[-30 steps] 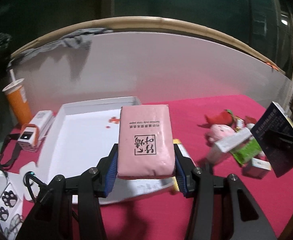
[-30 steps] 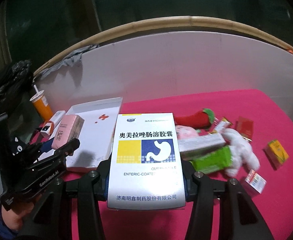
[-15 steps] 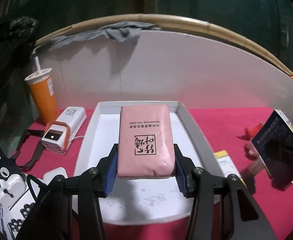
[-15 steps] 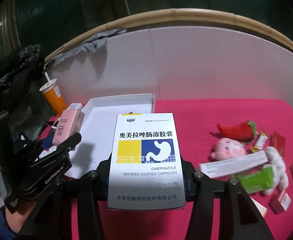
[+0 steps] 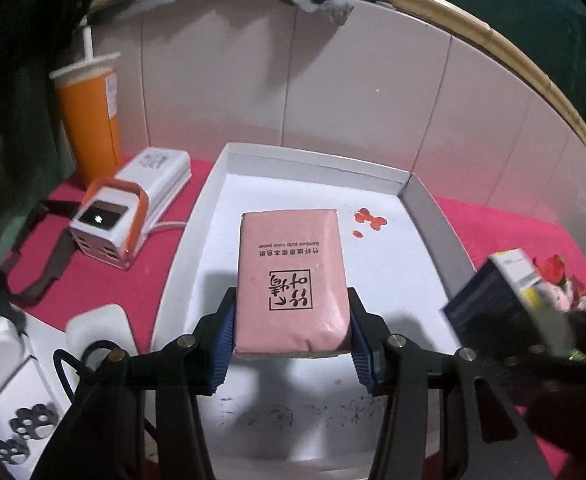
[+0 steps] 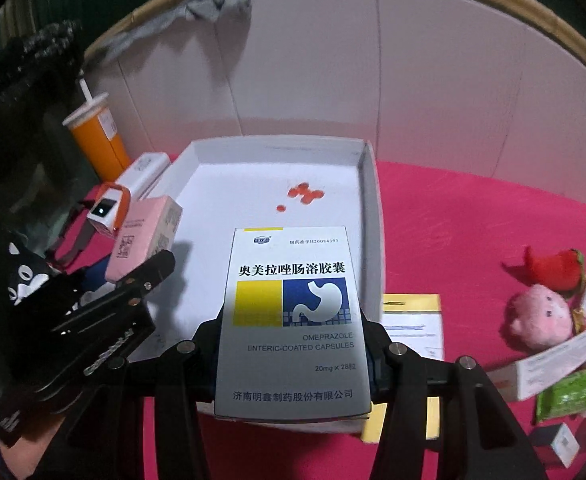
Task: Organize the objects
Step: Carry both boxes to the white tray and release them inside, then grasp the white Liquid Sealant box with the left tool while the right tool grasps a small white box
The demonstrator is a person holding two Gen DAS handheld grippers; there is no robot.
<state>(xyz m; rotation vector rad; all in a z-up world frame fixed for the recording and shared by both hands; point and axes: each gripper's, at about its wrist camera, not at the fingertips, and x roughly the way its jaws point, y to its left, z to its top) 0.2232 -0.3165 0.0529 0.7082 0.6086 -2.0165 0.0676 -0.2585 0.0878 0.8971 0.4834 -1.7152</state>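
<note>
The pink tissue pack (image 5: pixel 291 280) sits clamped between the blue pads of the left gripper (image 5: pixel 291 336), held over the floor of the white tray (image 5: pixel 433 216), well inside its raised walls. The omeprazole box (image 6: pixel 293 320) is gripped flat by the right gripper (image 6: pixel 293 364), over the tray's near right corner. The tray's floor is bare apart from red marks (image 6: pixel 304 194). Left of the tray lie a white-and-orange device (image 5: pixel 133 208) and an orange cup (image 5: pixel 89 120); the plush toys (image 6: pixel 541 312) lie well apart to the right on red cloth (image 6: pixel 473 240).
</note>
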